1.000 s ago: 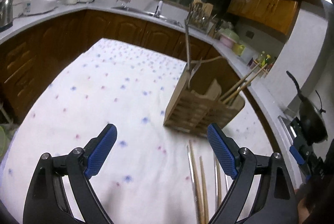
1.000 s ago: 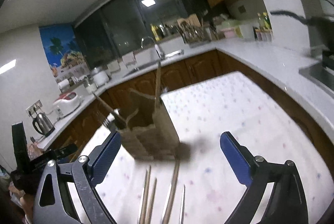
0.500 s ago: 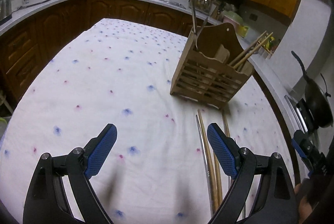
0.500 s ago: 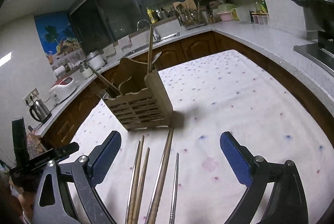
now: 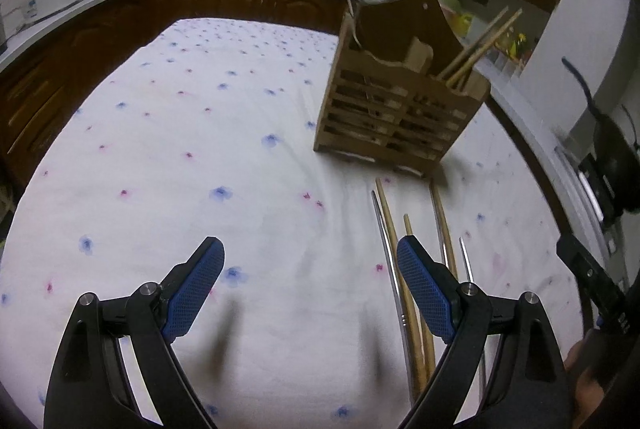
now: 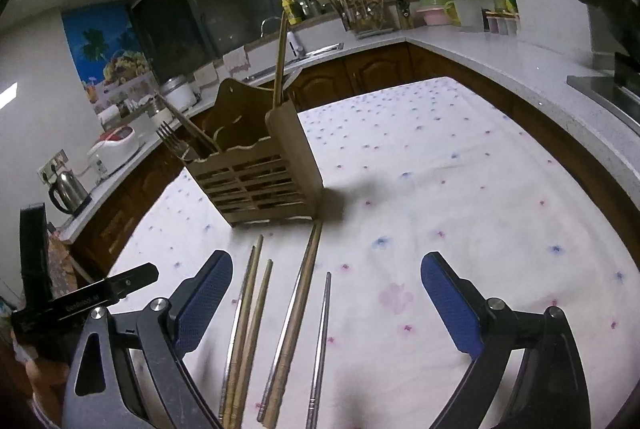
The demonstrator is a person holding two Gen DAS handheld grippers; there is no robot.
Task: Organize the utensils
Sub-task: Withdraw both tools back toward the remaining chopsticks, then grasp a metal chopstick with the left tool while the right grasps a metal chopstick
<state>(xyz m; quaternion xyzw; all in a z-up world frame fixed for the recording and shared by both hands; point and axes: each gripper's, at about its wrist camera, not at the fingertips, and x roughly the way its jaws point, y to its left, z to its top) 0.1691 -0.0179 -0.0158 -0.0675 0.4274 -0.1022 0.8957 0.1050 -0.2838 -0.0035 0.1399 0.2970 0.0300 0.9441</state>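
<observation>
A slatted wooden utensil holder (image 5: 400, 109) stands on the flowered white tablecloth (image 5: 180, 157); it also shows in the right wrist view (image 6: 260, 185). It holds wooden chopsticks (image 5: 480, 45), a metal utensil and a fork (image 6: 170, 141). Several loose chopsticks, wooden (image 5: 394, 229) and metal (image 5: 386, 253), lie on the cloth in front of the holder, also in the right wrist view (image 6: 298, 305). My left gripper (image 5: 310, 289) is open and empty, just left of them. My right gripper (image 6: 326, 301) is open and empty, low over them.
Counters with dark wood cabinets wrap around the table. On them stand a rice cooker (image 6: 116, 141), a kettle (image 6: 68, 189), a sink with tap (image 6: 296, 47) and a dish rack (image 6: 360, 13). A black pan (image 5: 612, 141) sits at the right.
Both grippers have come down and tilted toward the table; the holder and the loose chopsticks now show closer and lower. Both stay open and empty.
</observation>
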